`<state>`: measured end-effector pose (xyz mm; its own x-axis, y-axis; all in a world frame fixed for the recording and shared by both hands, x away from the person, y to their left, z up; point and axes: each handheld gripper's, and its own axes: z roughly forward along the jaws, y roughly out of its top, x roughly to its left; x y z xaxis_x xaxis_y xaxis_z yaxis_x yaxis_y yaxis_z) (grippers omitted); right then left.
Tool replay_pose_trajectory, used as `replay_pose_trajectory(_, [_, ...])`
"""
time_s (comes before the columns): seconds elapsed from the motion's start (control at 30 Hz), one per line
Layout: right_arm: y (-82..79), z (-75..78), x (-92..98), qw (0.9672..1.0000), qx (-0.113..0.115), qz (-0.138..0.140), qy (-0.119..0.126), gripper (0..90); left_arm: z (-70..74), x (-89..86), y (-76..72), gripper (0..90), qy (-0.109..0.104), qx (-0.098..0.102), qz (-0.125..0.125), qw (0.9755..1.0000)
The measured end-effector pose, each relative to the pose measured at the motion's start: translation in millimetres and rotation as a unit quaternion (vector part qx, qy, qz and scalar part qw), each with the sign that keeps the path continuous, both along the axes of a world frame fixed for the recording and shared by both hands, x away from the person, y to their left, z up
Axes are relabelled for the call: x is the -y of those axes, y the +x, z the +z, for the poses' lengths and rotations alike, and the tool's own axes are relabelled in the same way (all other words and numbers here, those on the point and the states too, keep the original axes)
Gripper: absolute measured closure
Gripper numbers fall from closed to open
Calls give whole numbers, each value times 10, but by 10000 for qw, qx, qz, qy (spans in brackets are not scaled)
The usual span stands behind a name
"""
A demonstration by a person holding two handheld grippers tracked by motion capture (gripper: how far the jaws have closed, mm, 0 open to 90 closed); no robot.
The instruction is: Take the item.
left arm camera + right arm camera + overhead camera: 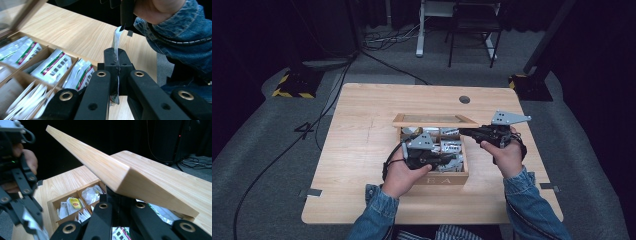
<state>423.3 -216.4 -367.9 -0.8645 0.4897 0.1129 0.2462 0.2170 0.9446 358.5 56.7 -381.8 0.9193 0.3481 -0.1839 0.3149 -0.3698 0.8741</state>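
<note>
The left gripper (pixel 117 63) had its two black jaws pressed together on a thin white tea sachet (pixel 116 41), which stood up edge-on from between the jaw tips and also hung out a little beneath them. In the high view this gripper (pixel 447 161) sat low over the wooden tea box (pixel 439 179), above its compartments on the side nearer the person, with the left hand (pixel 401 175) wrapped around its grip. Just to the left of those jaws in the left gripper view lay the box's compartments, filled with more white sachets (pixel 52 66) bearing red and green stripes.

The right gripper (pixel 120 197) was closed on the edge of the box's wooden lid (pixel 120 173), which slanted up and away from its jaws, holding it raised. Below and to the left of these jaws the open compartments showed a yellow-labelled sachet (pixel 74 203) among the paper packets. In the high view the right gripper (pixel 464 132) reached toward the lid (pixel 434 120) from the right, held by the right hand (pixel 504 155), well apart from the table (pixel 362 150) edge
</note>
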Motion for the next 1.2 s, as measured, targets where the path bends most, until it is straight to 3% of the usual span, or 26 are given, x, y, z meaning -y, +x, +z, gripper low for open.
replay_pose_trajectory(0.27, [-2, 0, -21, 10000, 5, -12, 18, 900, 36, -304, -183, 896, -20, 53, 192, 9998])
replay_pose_trajectory(0.83, [-14, -4, -17, 10000, 26, -15, -15, 900, 93, -654, -304, 895, -56, 127, 492, 9987])
replay_pose_trajectory(1.03, [-11, -16, -17, 10000, 8, -26, -29, 900, 135, -839, -329, 893, -70, 163, 839, 9963])
replay_pose_trajectory(1.2, [-10, -18, -16, 10000, 6, -29, -29, 900, 134, -1018, -345, 893, 39, 173, 1190, 9927])
